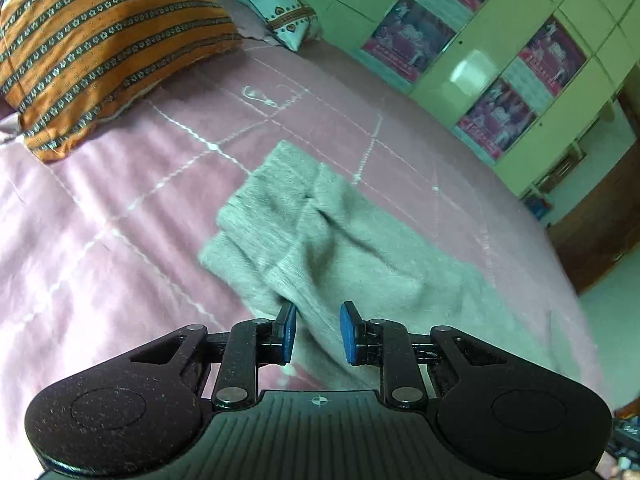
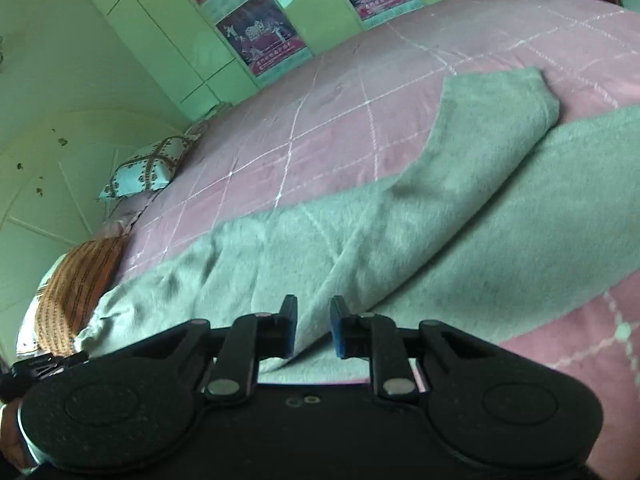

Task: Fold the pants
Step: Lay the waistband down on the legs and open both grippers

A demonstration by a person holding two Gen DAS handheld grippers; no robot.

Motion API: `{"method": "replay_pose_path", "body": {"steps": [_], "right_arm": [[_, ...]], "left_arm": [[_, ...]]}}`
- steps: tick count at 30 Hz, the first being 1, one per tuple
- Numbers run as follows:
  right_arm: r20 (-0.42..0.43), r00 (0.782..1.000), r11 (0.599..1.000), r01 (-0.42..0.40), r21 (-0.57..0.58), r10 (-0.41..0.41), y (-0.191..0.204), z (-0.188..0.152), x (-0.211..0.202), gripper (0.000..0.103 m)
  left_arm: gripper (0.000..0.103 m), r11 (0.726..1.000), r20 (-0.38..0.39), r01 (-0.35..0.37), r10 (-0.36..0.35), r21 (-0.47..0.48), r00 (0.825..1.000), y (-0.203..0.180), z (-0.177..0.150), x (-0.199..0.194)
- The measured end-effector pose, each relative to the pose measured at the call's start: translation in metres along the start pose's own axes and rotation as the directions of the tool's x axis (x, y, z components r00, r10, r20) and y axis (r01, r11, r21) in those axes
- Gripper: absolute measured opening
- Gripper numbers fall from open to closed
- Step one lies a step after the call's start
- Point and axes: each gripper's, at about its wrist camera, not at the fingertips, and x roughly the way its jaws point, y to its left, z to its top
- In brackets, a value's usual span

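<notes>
Grey fleece pants lie spread along the pink quilted bedspread, one leg flapped across the other, so the folding looks barely begun; a tidy stack is still to make. The left gripper and right gripper each hover over the cloth, jaws slightly parted, pinching nothing. The near edge of the pants is hidden behind both tools, and motion blur smears the waistband end.

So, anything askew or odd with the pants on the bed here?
Somewhat. The grey pants lie on the pink bedspread with one leg end flopped crookedly across the rest, edges not lined up, fabric rumpled. No damage or spills show.
</notes>
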Motion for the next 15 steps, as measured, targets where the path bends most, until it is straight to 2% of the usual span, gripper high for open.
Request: {"method": "replay_pose_path", "body": {"steps": [3, 5, 7, 8, 9, 10, 13, 14, 15], "right_arm": [[0.038, 0.999, 0.999, 0.004, -0.034, -0.002, 0.005, 0.009, -0.006, 0.013], [0.06, 0.998, 0.999, 0.025, -0.043, -0.022, 0.007, 0.014, -0.003, 0.015], [0.069, 0.995, 0.995, 0.071, -0.066, -0.066, 0.011, 0.021, 0.009, 0.016], [0.082, 0.992, 0.992, 0.1, -0.079, -0.093, 0.013, 0.024, 0.015, 0.02], [0.084, 0.989, 0.987, 0.133, -0.095, -0.125, 0.016, 0.027, 0.024, 0.022], [0.077, 0.985, 0.98, 0.163, -0.111, -0.155, 0.017, 0.031, 0.031, 0.023], [0.066, 0.962, 0.946, 0.273, -0.177, -0.266, 0.019, 0.037, 0.053, 0.032], [0.059, 0.951, 0.929, 0.309, -0.205, -0.303, 0.019, 0.036, 0.061, 0.031], [0.032, 0.938, 0.909, 0.344, -0.234, -0.346, 0.017, 0.035, 0.069, 0.001]], "left_arm": [[0.023, 0.997, -0.009, 0.071, -0.071, -0.005, 0.997, -0.02, -0.014, -0.001], [0.023, 0.996, -0.015, 0.043, -0.042, 0.082, 0.999, -0.046, -0.027, 0.01], [0.023, 0.989, 0.01, -0.056, 0.056, 0.138, 0.998, -0.065, -0.034, 0.022], [0.023, 0.981, 0.02, -0.12, 0.119, 0.15, 0.993, -0.071, -0.037, 0.029], [0.023, 0.966, 0.029, -0.204, 0.202, 0.16, 0.979, -0.076, -0.038, 0.037], [0.023, 0.952, 0.028, -0.253, 0.252, 0.174, 0.967, -0.079, -0.04, 0.044], [0.023, 0.921, 0.038, -0.324, 0.324, 0.217, 0.945, -0.088, -0.047, 0.057], [0.023, 0.912, 0.044, -0.339, 0.338, 0.232, 0.94, -0.091, -0.048, 0.058], [0.028, 0.907, 0.044, -0.344, 0.343, 0.242, 0.938, -0.092, -0.048, 0.059]]}}
